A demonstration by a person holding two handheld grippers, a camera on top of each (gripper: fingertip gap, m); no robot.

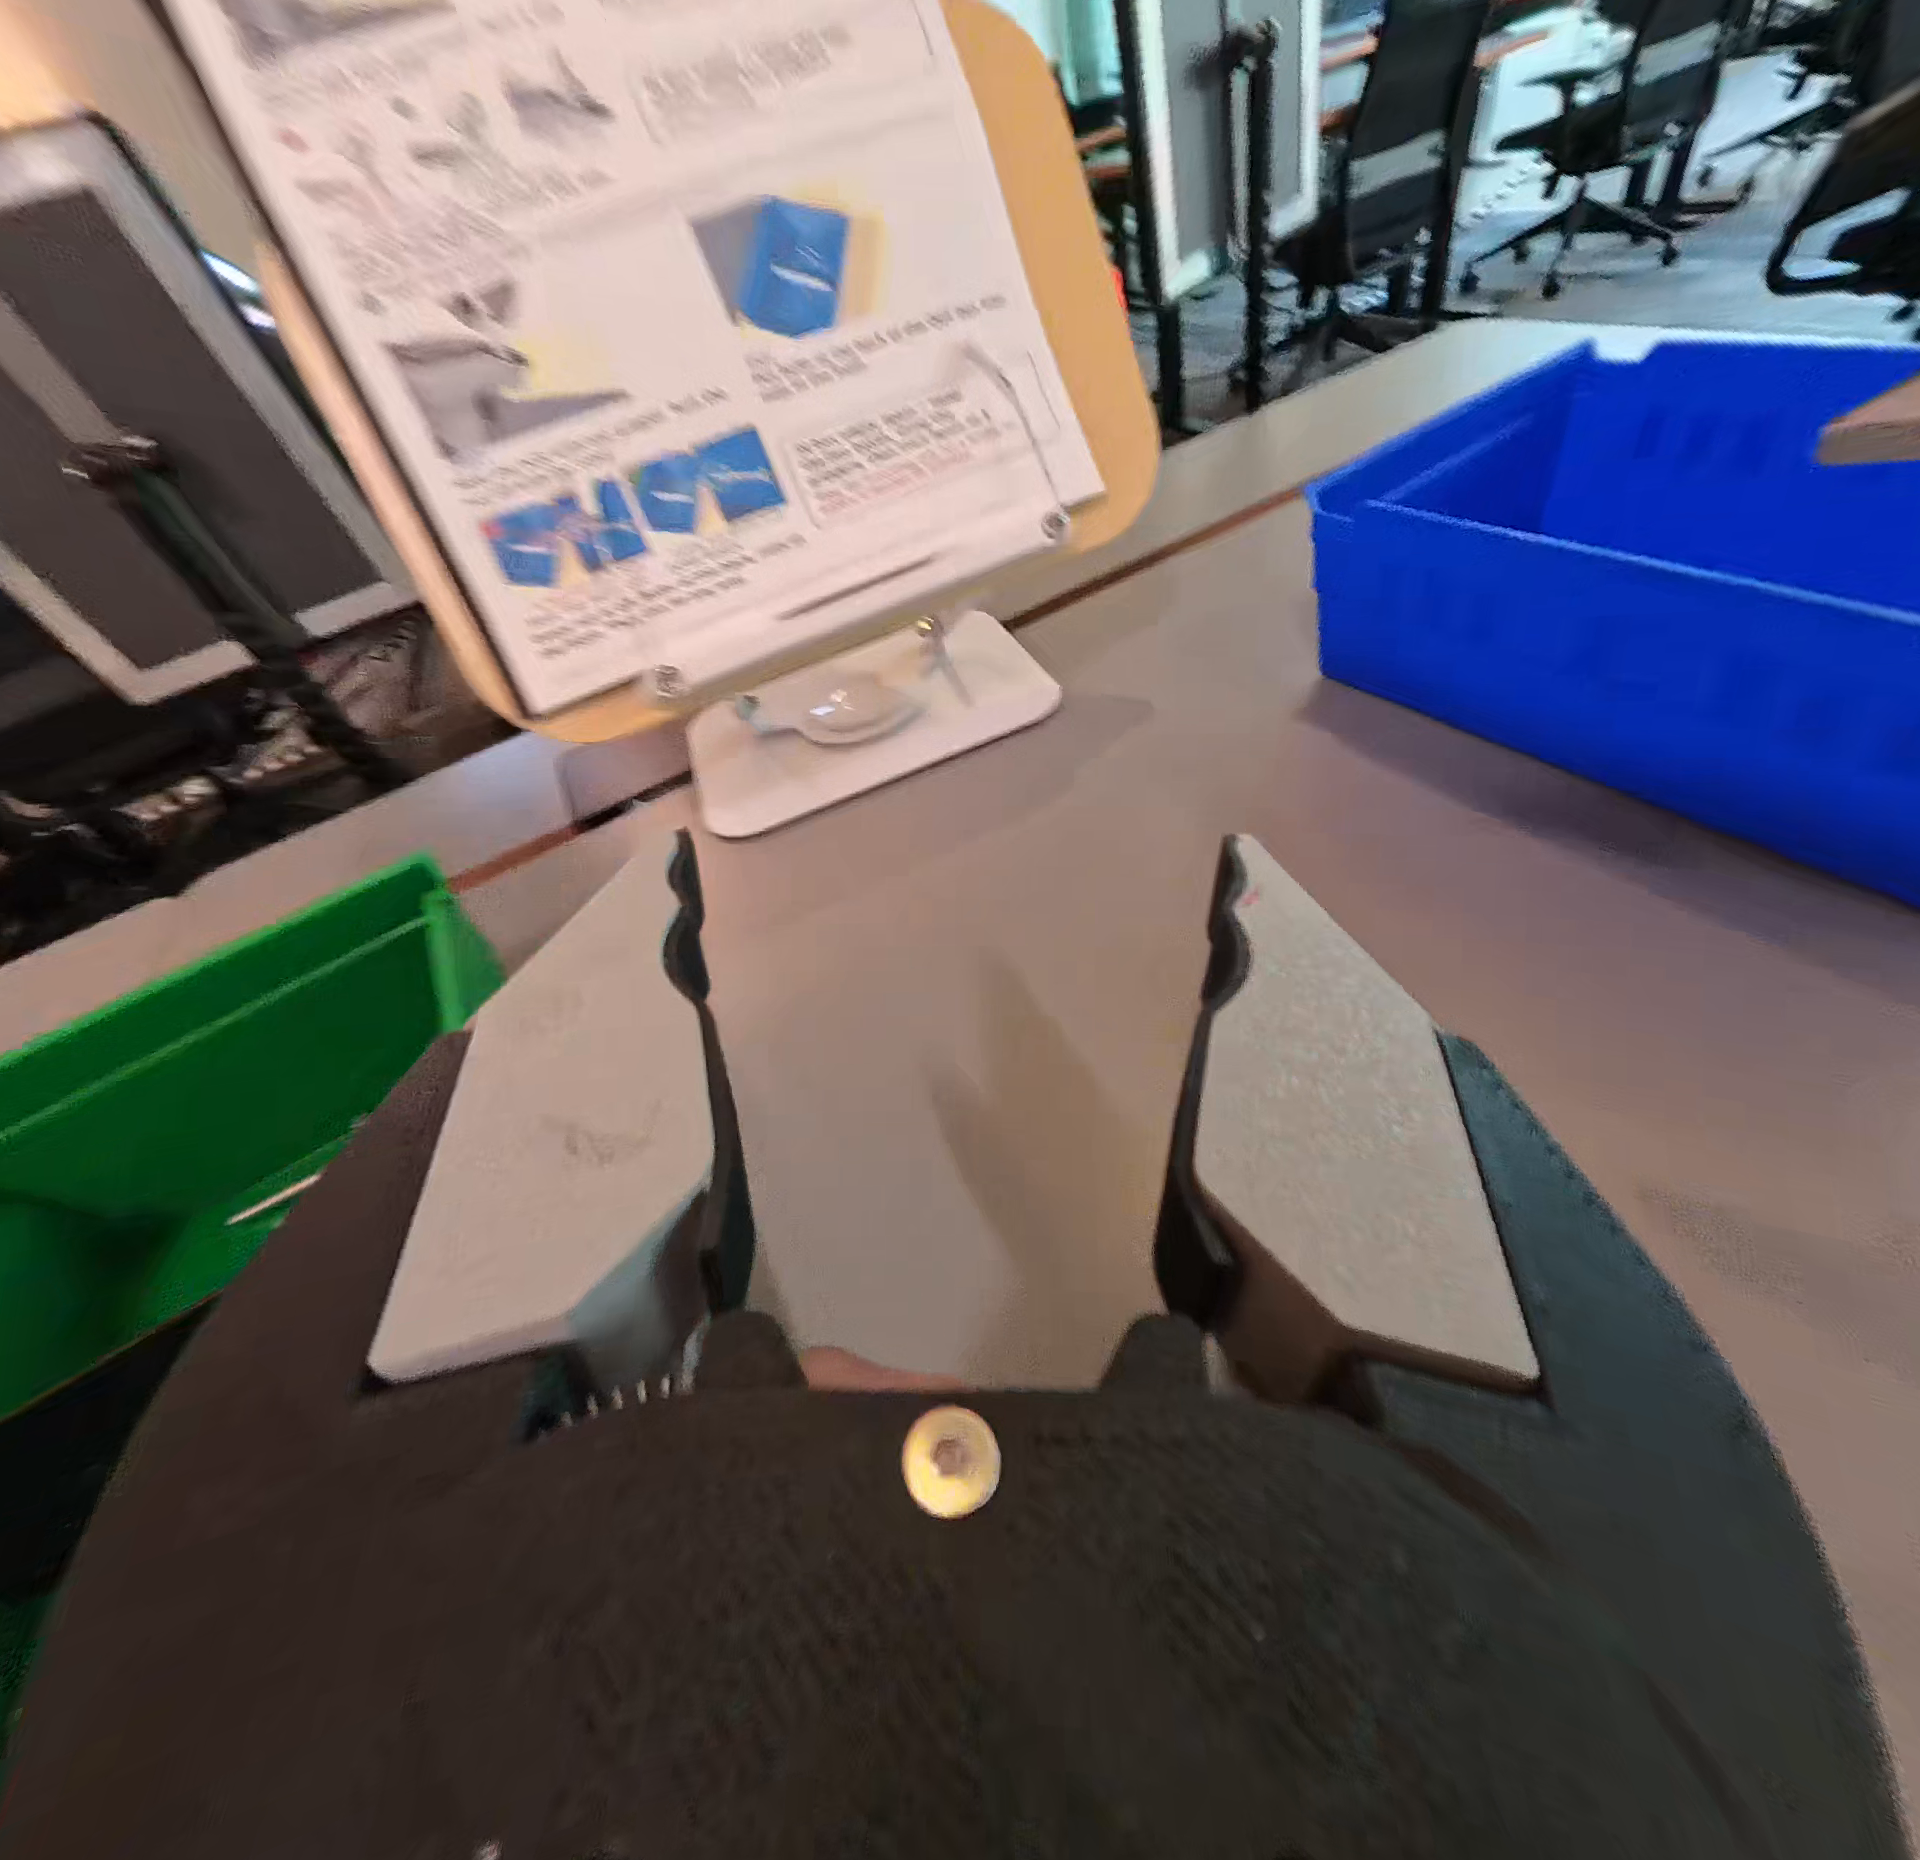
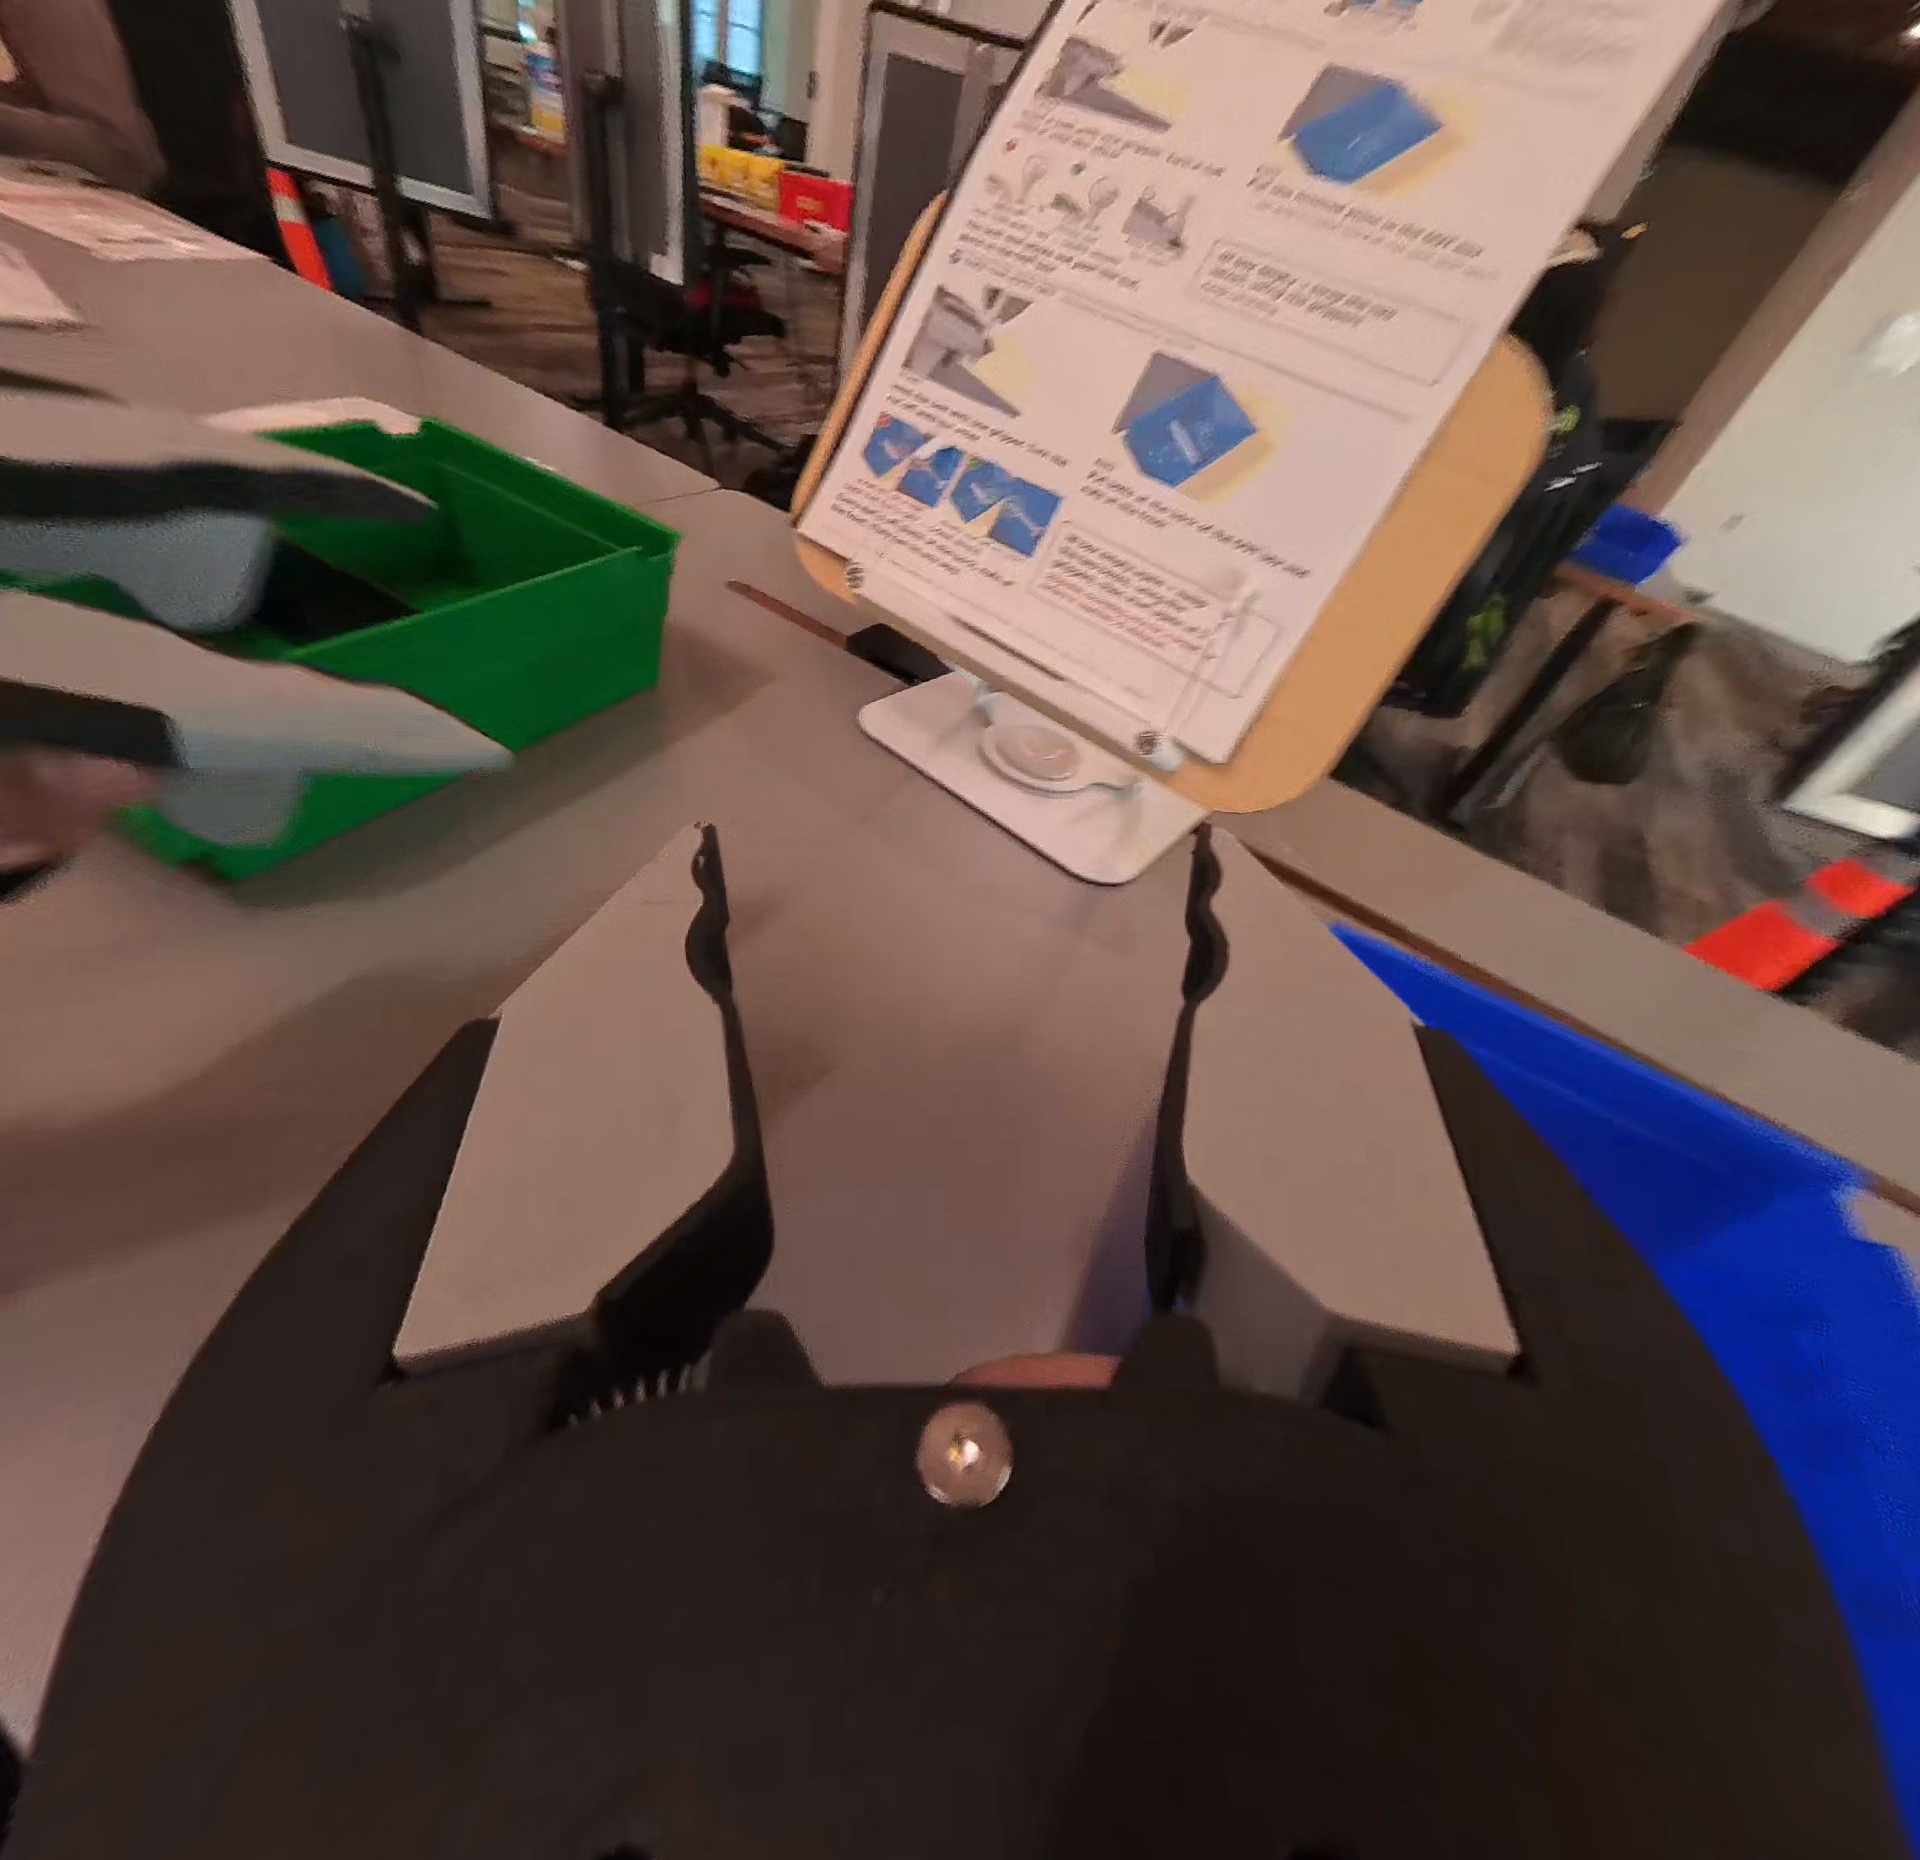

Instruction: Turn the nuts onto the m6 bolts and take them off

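Currently, left hand-held gripper (image 1: 956,875): released, empty, above the worktop (image 1: 1351,1031).
Right hand-held gripper (image 2: 951,865): released, empty.
Green bin (image 2: 540,615): front-left of it.

We see a green bin (image 2: 499,605) at frame left, a blue bin (image 1: 1621,605) at right, on a grey table (image 1: 1195,823).

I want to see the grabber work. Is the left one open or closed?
Open. The left gripper has its two fingers spread wide, with only bare grey table showing between them and nothing held.
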